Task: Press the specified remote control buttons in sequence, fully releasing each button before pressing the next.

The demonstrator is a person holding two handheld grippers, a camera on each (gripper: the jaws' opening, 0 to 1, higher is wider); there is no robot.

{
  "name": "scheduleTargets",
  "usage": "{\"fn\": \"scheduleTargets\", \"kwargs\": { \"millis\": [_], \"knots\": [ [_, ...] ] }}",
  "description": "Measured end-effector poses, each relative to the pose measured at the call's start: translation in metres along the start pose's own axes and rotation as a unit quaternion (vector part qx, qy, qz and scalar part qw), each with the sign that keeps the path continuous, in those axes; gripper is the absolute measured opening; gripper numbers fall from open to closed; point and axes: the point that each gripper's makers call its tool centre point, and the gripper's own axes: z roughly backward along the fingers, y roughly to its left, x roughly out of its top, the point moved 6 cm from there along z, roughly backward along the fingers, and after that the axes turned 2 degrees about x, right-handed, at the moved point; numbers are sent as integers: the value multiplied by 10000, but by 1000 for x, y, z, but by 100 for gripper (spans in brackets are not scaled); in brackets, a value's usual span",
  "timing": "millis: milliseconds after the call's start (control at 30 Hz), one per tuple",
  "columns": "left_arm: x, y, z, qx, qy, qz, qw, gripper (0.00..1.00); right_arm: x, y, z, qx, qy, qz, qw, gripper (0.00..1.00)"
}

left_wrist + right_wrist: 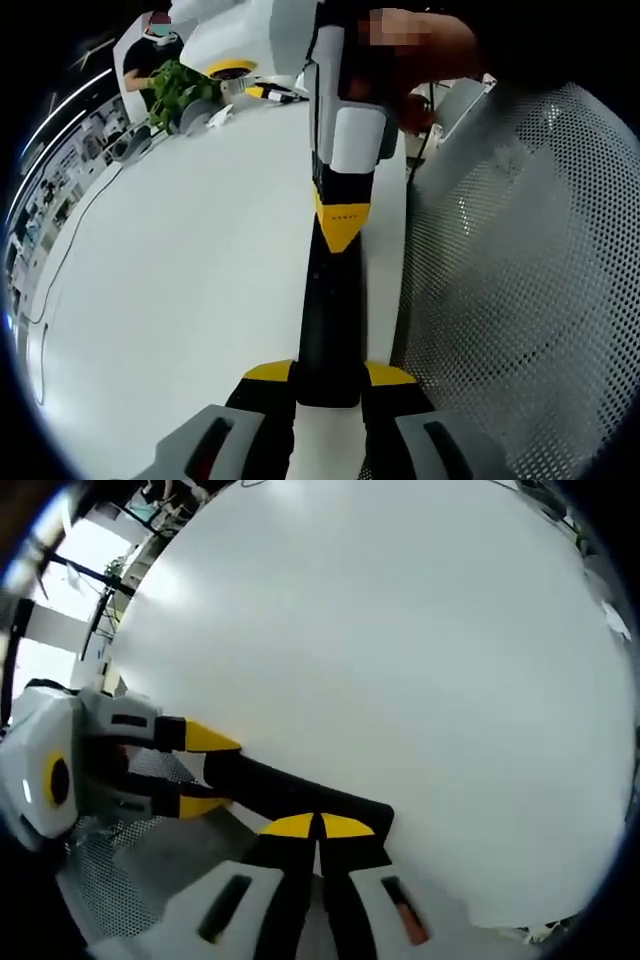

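A long black remote [330,300] lies lengthwise over the white table [190,260], its near end clamped between the yellow-tipped jaws of my left gripper [330,373]. From above, my right gripper [342,225] comes down with its jaws together, and its yellow tip rests on the remote's far part. In the right gripper view, my right gripper [318,826] is shut with its tips touching the remote [290,792]. The left gripper [205,770] holds the remote's other end from the left. The buttons are hidden.
A perforated metal chair [520,260] stands close on the right of the table edge. At the far end are a green plant [175,90], a yellow tape roll [232,68] and small items. A thin cable [70,250] runs along the table's left side.
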Motion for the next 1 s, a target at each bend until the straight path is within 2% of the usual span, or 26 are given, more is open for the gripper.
{"fn": "scheduleTargets", "kwargs": {
  "millis": [167,233,333,367,433,467,500,567,633,700,1000],
  "knots": [
    [0,0,0,5,6,6,10000,25,1,1,-1,-71,38,-30,10000,0],
    [0,0,0,5,15,2,10000,25,3,2,-1,-262,148,303,9991,0],
    [0,0,0,19,7,8,10000,25,3,5,-1,-350,186,443,9982,0],
    [0,0,0,24,5,14,10000,25,3,3,-1,-325,180,307,9988,0],
    [1,-1,0,31,9,14,10000,25,3,1,-1,-152,163,-253,9994,0],
    [1,-1,0,32,11,16,10000,25,2,0,0,-13,180,-677,9975,0],
    [1,-1,-1,37,12,18,10000,25,3,-3,0,72,161,-827,9964,0],
    [1,-1,-1,49,9,21,10000,25,1,-5,1,136,132,-716,9973,0],
    [0,-1,-1,55,2,22,10000,25,-1,-5,1,226,-22,-804,9965,0],
    [0,-1,-1,51,-9,3,10000,25,-2,-5,1,255,4,-879,9958,0],
    [0,-2,0,50,-118,-40,9999,25,1,2,0,-42,159,-425,9990,0]
  ]
}}
